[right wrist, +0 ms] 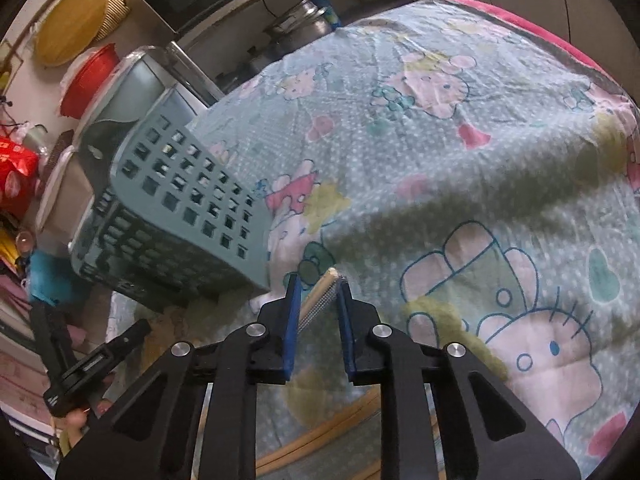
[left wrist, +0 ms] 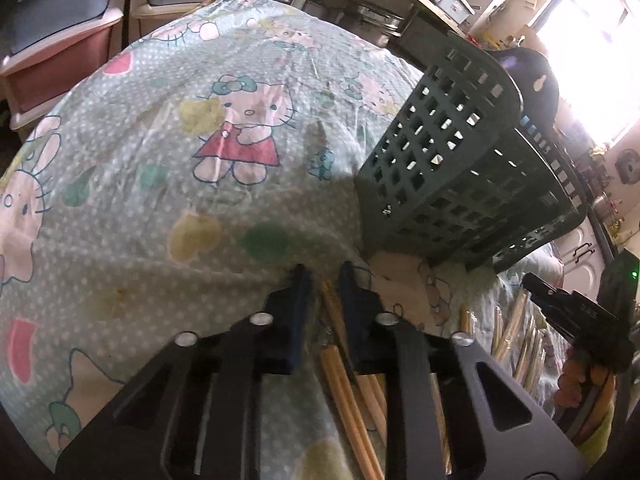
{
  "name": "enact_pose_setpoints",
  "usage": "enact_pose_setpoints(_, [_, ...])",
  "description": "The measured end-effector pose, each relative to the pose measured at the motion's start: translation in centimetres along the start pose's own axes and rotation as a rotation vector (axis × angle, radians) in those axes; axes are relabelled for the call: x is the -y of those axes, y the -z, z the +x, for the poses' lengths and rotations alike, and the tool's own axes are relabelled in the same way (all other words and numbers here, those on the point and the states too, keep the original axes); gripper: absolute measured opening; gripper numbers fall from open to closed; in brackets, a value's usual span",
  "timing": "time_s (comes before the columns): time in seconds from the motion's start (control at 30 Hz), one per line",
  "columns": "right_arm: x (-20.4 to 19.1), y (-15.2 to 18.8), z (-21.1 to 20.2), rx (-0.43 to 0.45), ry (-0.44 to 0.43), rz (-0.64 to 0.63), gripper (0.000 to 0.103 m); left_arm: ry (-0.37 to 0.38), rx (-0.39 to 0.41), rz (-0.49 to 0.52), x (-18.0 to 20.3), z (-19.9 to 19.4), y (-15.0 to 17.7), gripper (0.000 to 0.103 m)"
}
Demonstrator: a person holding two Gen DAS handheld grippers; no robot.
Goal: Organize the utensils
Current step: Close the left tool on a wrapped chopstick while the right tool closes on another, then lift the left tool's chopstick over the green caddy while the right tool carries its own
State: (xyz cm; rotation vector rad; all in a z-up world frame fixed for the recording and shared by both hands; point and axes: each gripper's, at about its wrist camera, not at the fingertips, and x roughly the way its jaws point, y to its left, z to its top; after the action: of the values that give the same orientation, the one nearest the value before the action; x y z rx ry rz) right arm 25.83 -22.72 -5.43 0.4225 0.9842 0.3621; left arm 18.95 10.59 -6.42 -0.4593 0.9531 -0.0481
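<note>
Left gripper [left wrist: 324, 276] low over chopsticks [left wrist: 340, 364] on tablecloth [left wrist: 160, 200], jaws apart w/ sticks between them, not clenched yet. Long axis of sticks runs along the fingers, toward green basket [left wrist: 460, 184] just ahead-right. Right gripper [right wrist: 318, 284] clamped on one chopstick [right wrist: 320, 292], tip up-fwd, basket [right wrist: 180, 208] to its left, near. Probably right is closer to drop first.
</note>
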Motion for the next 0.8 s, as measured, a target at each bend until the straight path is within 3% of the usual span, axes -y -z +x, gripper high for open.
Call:
enact_pose_setpoints(0.27, [-1.7,0.3,-2.3,0.039,-0.049,-0.047,0.013,0.060,0.032,0.009,0.3,-1.6,-0.8,0.004])
enact_pose_setpoints(0.8, [-7.8,0.8,-9.2,0.188,-0.134,-0.253,0.009,0.159,0.207,0.176,7.1,-9.2,-0.9,0.003])
